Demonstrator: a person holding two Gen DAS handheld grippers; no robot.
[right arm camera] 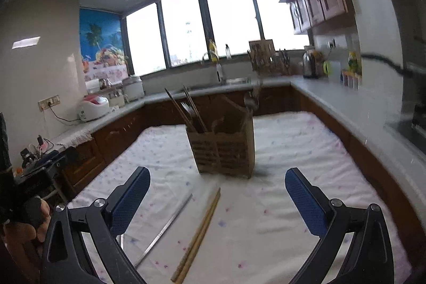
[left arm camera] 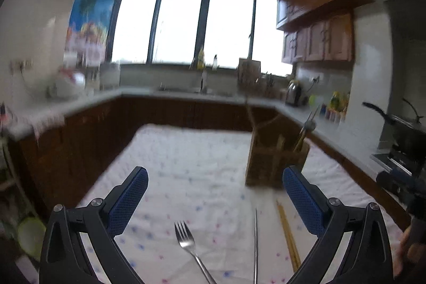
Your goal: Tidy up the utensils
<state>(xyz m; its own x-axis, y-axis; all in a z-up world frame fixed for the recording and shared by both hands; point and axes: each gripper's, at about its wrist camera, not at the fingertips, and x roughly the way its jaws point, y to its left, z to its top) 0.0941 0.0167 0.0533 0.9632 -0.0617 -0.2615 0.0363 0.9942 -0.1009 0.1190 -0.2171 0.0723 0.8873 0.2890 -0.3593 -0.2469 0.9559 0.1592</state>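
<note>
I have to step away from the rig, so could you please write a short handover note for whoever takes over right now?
Left gripper: open, empty, above the fork.
Right gripper: open, empty, above the wooden chopsticks.
Wooden holder stands on the tablecloth, with some utensils already in it.
Left to do: the fork, the metal chopsticks and the wooden chopsticks lie loose on the cloth; put them in the holder.

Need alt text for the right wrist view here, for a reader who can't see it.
The open right claw hovers empty over a white floral tablecloth; a pair of wooden chopsticks and a metal rod-like utensil lie between its fingers. Beyond them stands a wooden utensil holder with utensils already in it, and kitchen counters and bright windows behind.
</note>
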